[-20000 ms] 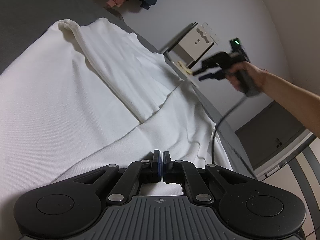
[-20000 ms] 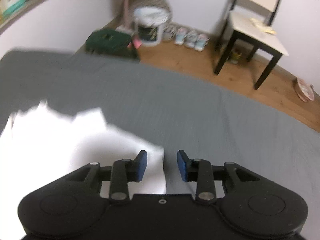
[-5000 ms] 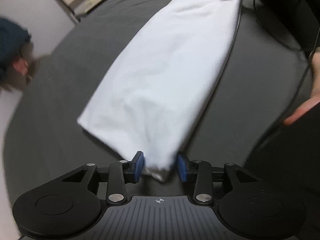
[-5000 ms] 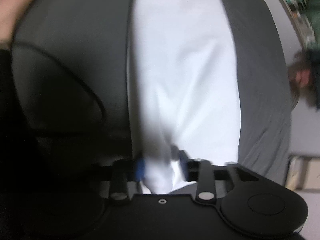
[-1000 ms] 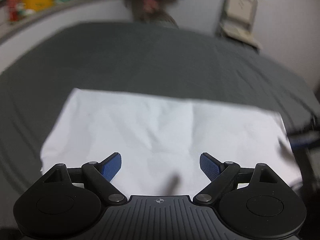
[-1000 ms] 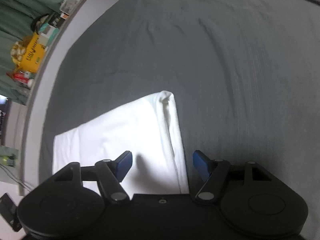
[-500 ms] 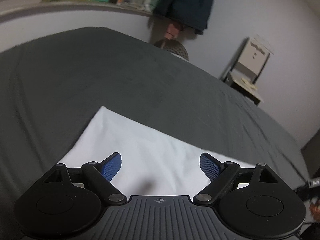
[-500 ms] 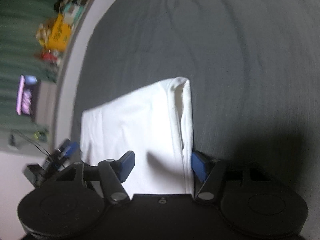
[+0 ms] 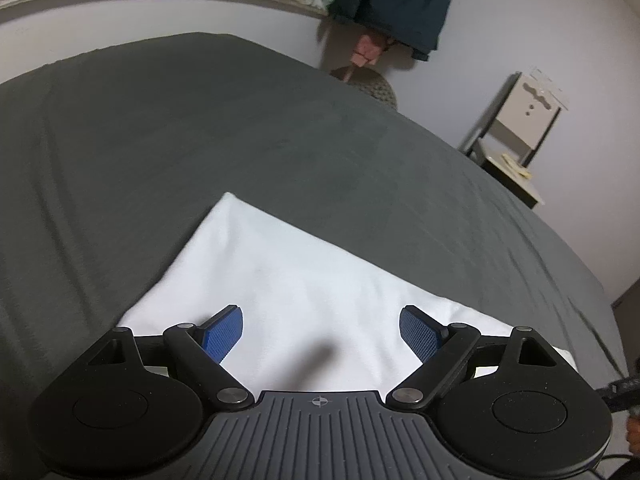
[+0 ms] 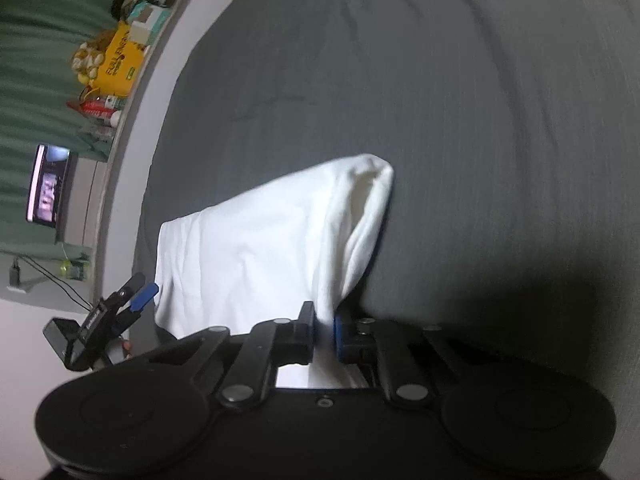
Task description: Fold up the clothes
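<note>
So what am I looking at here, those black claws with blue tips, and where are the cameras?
No robot: a person holds a two-finger gripper in each hand, with a camera on each looking along its fingers. One picture is from the left gripper, open above a folded white cloth on a grey bed. The other is from the right gripper; its jaws have just closed and now pinch the cloth's edge. There the left gripper also shows, at the cloth's far end.

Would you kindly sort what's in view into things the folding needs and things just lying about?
Needed:
- white garment
- right tongs, clamped on its edge
- left tongs, open above it
- grey bed cover

Lying about:
- chair
- hanging dark jacket
- yellow box
</note>
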`<state>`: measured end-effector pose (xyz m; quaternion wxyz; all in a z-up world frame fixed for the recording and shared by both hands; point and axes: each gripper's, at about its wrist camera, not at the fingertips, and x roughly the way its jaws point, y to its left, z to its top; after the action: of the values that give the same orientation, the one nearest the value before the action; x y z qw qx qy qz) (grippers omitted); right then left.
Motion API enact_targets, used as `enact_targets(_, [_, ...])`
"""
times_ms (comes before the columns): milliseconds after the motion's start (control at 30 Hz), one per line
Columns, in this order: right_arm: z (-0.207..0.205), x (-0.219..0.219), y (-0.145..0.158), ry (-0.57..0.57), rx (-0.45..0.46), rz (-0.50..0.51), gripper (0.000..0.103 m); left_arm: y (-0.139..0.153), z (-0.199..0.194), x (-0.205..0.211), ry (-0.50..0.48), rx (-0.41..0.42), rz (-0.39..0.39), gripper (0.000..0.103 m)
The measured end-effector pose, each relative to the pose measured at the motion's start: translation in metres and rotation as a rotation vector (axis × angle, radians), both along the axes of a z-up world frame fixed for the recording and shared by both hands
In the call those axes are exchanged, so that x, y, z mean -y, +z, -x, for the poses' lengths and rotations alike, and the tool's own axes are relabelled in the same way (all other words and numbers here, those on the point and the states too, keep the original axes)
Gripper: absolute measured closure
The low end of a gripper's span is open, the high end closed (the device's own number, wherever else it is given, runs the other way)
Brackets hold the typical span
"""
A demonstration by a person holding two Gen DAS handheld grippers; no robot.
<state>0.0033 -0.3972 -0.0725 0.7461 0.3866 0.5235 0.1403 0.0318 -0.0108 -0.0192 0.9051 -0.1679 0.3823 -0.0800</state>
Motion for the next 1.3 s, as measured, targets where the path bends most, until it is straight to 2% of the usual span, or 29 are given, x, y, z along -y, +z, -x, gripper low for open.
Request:
enact_targets(167, [0.005,-0.029,0.038,-0.036,0.149,-0.03,0.095,-0.003,0.0,-0.011,0.094,-0.02,-0.003,0.015])
enact_targets(300, [0.002,-0.056,0.07,-0.045,0.222,-0.038,0.095,-0.011,-0.002,-0.029,0.142,-0.041,0.096,0.015])
enact_targets(367, [-0.006,-0.07,0.085,-0.033,0.249,-0.041,0.095,-0.012,0.0,-0.035,0.157,-0.025,0.14,0.015])
enact_targets(433, [-0.018,-0.086,0.099,-0.014,0.271,-0.042,0.095,-0.011,0.001,-0.038,0.175,-0.003,0.152,0.015])
enact_targets(533, [-0.042,-0.125,0.12,0.057,0.295,-0.024,0.095,-0.01,0.003,-0.043,0.221,0.02,0.151,0.015])
enact_targets(633, [-0.065,-0.17,0.138,0.158,0.331,0.028,0.095,-0.009,0.005,-0.057,0.309,0.046,0.136,0.015])
enact_targets(733, [-0.085,-0.209,0.144,0.217,0.322,0.069,0.095,-0.009,0.009,-0.074,0.393,0.063,0.129,0.015])
enact_targets(867, [-0.121,-0.262,0.136,0.26,0.299,0.127,0.095,-0.013,0.014,-0.096,0.492,0.094,0.192,0.015])
enact_targets(1000, [-0.147,-0.298,0.109,0.291,0.24,0.168,0.095,-0.025,0.015,-0.113,0.586,0.11,0.265,0.015])
enact_targets(1133, [-0.159,-0.331,0.08,0.339,0.169,0.239,0.095,-0.039,0.003,-0.115,0.604,0.1,0.29,0.015])
enact_targets(1300, [-0.172,-0.362,0.051,0.369,0.097,0.281,0.095,-0.048,-0.007,-0.116,0.597,0.095,0.294,0.015])
